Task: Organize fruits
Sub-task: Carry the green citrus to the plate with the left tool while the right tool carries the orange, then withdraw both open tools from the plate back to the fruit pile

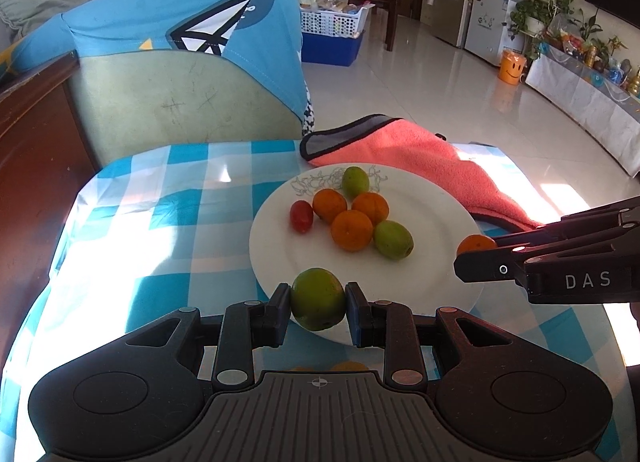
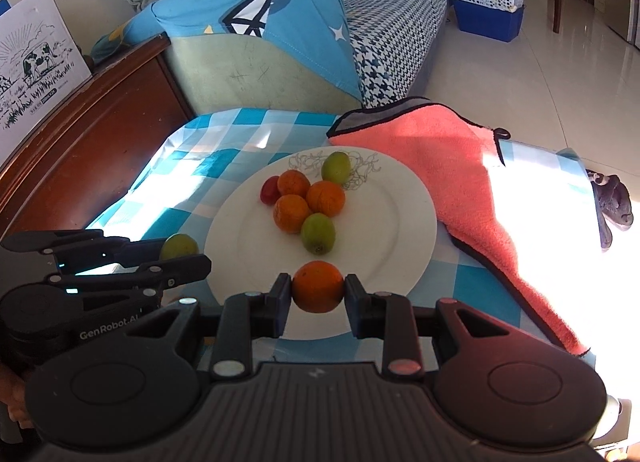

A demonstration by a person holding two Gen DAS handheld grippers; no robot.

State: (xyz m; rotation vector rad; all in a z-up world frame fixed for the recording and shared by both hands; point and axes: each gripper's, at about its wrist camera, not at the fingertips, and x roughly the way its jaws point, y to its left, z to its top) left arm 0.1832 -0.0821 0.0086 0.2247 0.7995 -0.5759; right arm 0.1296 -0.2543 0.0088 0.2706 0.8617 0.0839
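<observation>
Clamped between my left gripper [image 1: 318, 302] pads, one green fruit [image 1: 318, 299] is hovering over the white plate [image 1: 276, 234] near rim while my right gripper [image 2: 318, 294] is pinching an orange [image 2: 318, 286] likewise, six fruits already plated, both still awaiting placement.
</observation>
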